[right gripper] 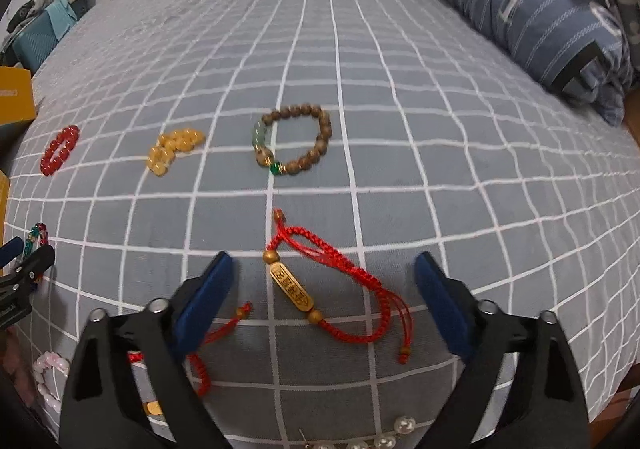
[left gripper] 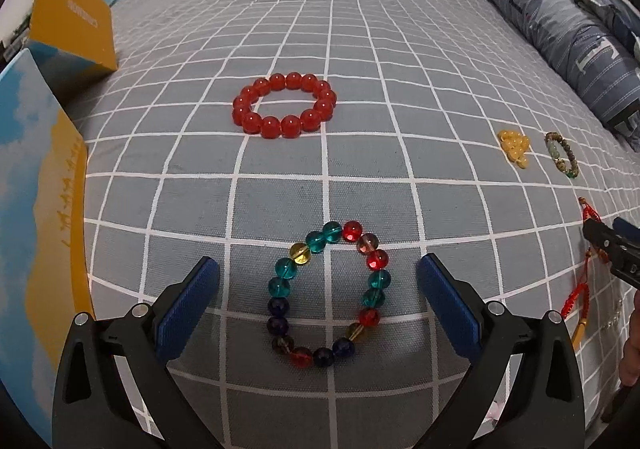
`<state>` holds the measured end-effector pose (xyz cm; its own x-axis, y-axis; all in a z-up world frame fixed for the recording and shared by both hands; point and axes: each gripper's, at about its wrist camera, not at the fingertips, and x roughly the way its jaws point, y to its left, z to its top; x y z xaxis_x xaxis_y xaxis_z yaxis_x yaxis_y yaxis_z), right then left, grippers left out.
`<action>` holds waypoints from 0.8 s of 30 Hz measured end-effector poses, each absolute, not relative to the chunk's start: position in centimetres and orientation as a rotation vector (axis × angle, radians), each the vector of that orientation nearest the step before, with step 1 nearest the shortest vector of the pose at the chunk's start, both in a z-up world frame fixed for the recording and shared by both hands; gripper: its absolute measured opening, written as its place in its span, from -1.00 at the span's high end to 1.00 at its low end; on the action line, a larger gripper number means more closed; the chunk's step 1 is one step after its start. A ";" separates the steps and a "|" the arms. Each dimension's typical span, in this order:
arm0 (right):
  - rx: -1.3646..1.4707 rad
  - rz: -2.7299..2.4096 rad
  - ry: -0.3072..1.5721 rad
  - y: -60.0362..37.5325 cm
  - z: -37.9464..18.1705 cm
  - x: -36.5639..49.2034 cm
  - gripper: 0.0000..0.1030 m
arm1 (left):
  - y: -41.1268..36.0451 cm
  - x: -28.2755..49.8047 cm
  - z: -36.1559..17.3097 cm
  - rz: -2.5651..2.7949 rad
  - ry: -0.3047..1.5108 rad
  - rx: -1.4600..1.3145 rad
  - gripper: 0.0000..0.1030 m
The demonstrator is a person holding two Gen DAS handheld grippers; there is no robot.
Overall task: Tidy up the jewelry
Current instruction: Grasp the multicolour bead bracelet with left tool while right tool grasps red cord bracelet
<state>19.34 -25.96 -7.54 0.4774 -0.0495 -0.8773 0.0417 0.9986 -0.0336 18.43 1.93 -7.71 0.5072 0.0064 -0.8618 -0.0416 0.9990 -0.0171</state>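
A bed covered by a grey sheet with a white grid (left gripper: pixel 360 49) fills both views, and a rolled blue striped quilt (left gripper: pixel 560 29) lies along its far right edge. At the left edge stands a yellow and blue box (left gripper: pixel 72 21), with a blue and yellow card (left gripper: pixel 36 189) leaning nearer.

The left gripper (left gripper: pixel 318 289) is spread wide and holds nothing; its blue pads sit either side of a multicoloured glass bead bracelet (left gripper: pixel 276 305) lying flat on the sheet, apart from both pads. Farther off rests a red bead bracelet (left gripper: pixel 284 105). The right gripper (right gripper: pixel 324 289) is likewise released and empty, its pads flanking a red braided cord bracelet with a gold charm (right gripper: pixel 290 287); whether the left pad touches the cord cannot be told.

Beyond that cord lies a brown wooden bead bracelet with green stones (right gripper: pixel 324 129), and to its left a bunched yellow bead bracelet (right gripper: pixel 172 149). At the near edge a string of pearls (right gripper: pixel 384 439) shows between the right gripper's arms, a pink bead bracelet (right gripper: pixel 46 373) lies near left, and a second red cord (right gripper: pixel 200 365) trails under the left finger
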 end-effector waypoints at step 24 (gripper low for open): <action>-0.008 -0.085 1.085 -25.7 -7.8 19.1 0.79 | 1.6 17.2 -6.8 0.009 1.028 -0.036 0.65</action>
